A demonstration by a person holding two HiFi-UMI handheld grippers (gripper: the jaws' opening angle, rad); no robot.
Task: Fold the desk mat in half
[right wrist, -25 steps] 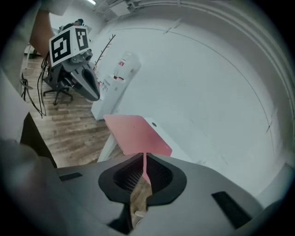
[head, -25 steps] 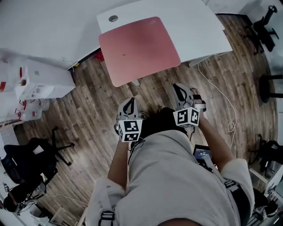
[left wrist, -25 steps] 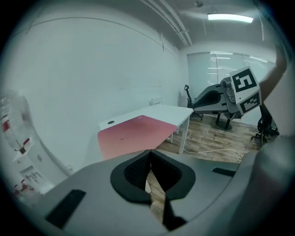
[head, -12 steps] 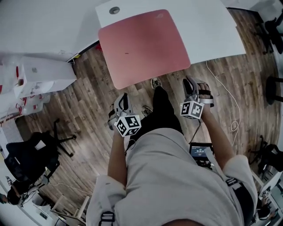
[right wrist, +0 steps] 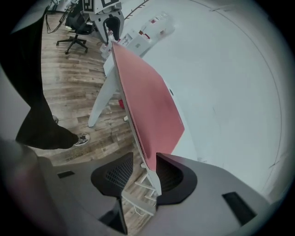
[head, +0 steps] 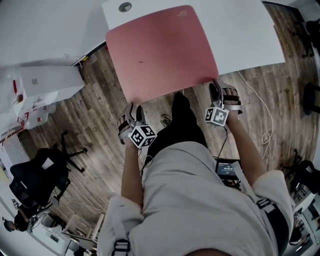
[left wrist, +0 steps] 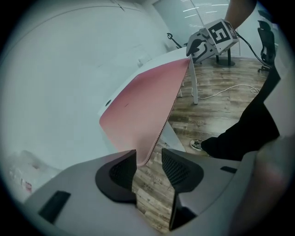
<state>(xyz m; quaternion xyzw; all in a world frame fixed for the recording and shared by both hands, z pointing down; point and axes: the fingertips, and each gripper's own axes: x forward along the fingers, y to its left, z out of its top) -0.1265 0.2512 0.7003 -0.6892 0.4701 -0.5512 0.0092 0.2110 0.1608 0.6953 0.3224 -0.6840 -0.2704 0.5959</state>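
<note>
A pink desk mat [head: 162, 50] lies on the white desk [head: 245, 35], its near edge hanging over the desk's front. My left gripper [head: 131, 115] is at the mat's near left corner. Its jaws are opening, and the corner [left wrist: 146, 154] sits between them beside the left pad, clear of the right pad. My right gripper [head: 216, 91] is at the near right corner. Its jaws are opening too, with the mat's corner [right wrist: 148, 159] lying against the right pad and a gap to the left pad. Each gripper view shows the other gripper at the far corner.
The desk has a round grommet [head: 125, 7] at its back left. White boxes [head: 42, 85] stand on the floor at left, with a black office chair [head: 35, 175] nearer. A white cable [head: 260, 120] trails over the wood floor at right. The person's dark trouser leg [head: 180, 125] is between the grippers.
Both grippers have moved forward from in front of the person's body to the mat's near corners. The desk and mat now lie closer in the head view.
</note>
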